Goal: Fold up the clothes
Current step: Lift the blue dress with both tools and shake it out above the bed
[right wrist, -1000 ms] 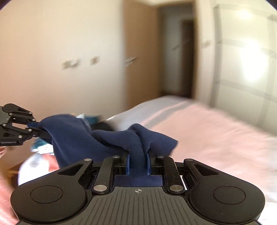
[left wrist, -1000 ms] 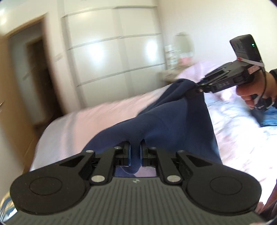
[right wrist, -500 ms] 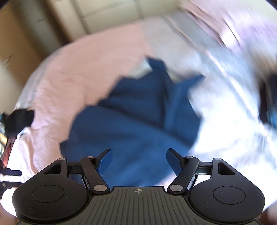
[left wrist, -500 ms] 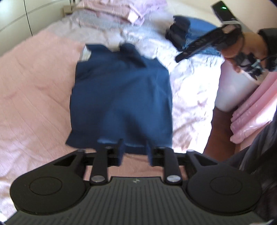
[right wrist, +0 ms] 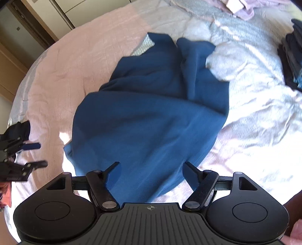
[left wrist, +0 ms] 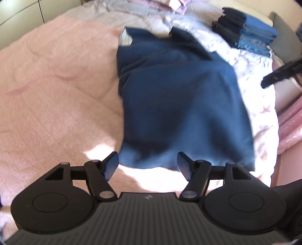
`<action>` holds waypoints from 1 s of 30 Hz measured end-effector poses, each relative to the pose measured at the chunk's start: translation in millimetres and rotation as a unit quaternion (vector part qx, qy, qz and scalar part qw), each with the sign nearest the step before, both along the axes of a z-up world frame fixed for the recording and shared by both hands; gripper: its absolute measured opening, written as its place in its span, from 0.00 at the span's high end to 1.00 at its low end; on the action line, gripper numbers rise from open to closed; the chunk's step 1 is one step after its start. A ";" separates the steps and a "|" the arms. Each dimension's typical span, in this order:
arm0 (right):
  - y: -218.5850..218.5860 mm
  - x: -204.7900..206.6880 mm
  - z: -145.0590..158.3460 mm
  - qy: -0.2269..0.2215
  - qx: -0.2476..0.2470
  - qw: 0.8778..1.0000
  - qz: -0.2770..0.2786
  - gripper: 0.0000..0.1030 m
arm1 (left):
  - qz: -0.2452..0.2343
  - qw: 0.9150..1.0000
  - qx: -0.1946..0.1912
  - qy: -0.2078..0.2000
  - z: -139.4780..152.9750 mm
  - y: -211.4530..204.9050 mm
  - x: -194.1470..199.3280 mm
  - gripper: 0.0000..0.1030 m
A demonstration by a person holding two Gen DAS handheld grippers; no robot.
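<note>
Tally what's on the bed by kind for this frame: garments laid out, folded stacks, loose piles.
Navy garment spread flat: 1
Folded stack of dark and blue clothes: 1
Loose pile of pale pink clothes at the far end: 1
Total: 3

Navy garment, held aloft a second ago, now lies spread on the bed; both tongs opening, released, the left tongs and right tongs alike.

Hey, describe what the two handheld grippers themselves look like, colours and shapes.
Both are matte black. The left gripper and right gripper each have a ribbed grey top plate with a small logo, two round housings, silver pivot pins, and angled black fingers with blue textured pads.
</note>
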State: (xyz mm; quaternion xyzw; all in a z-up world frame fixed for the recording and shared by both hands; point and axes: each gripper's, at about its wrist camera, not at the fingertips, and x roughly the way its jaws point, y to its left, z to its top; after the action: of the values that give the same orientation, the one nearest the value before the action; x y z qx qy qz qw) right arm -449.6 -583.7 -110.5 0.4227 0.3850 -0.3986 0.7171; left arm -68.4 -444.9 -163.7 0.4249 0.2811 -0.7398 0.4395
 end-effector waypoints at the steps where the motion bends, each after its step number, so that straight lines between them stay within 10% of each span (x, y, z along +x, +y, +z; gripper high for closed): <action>1: 7.4 6.1 -8.2 0.001 0.008 1.000 0.002 0.27 | -0.005 1.000 0.003 -0.007 -9.4 -3.2 4.6 0.38; 13: 85.8 44.1 -114.7 -0.044 0.094 0.991 -0.088 0.27 | -0.016 0.995 0.035 0.087 -88.9 -64.3 30.2 0.38; 17: 90.9 34.1 -124.8 -0.097 0.086 0.983 -0.133 0.27 | -0.053 0.991 0.060 0.107 -94.3 -78.2 16.4 0.74; 18: 89.1 31.0 -128.7 -0.114 0.097 0.978 -0.144 0.34 | -0.058 0.991 0.064 0.105 -88.2 -78.6 14.9 0.96; 19: 84.6 25.7 -127.4 -0.137 0.111 0.973 -0.153 0.83 | -0.063 0.991 0.057 0.101 -74.6 -74.6 16.7 0.95; 20: 79.9 20.3 -125.8 -0.160 0.124 0.966 -0.161 0.97 | -0.067 0.992 0.051 0.096 -61.0 -70.6 18.5 0.95; 30: 33.7 12.8 16.3 -0.119 0.064 0.988 0.074 0.99 | -0.039 0.996 0.041 0.062 87.5 49.8 41.4 1.00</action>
State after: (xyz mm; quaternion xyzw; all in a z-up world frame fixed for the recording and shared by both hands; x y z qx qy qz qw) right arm -436.8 -550.0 -94.2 0.4823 0.3521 -0.2656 0.7569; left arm -27.0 -395.1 -76.2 0.4065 0.3213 -0.7691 0.3742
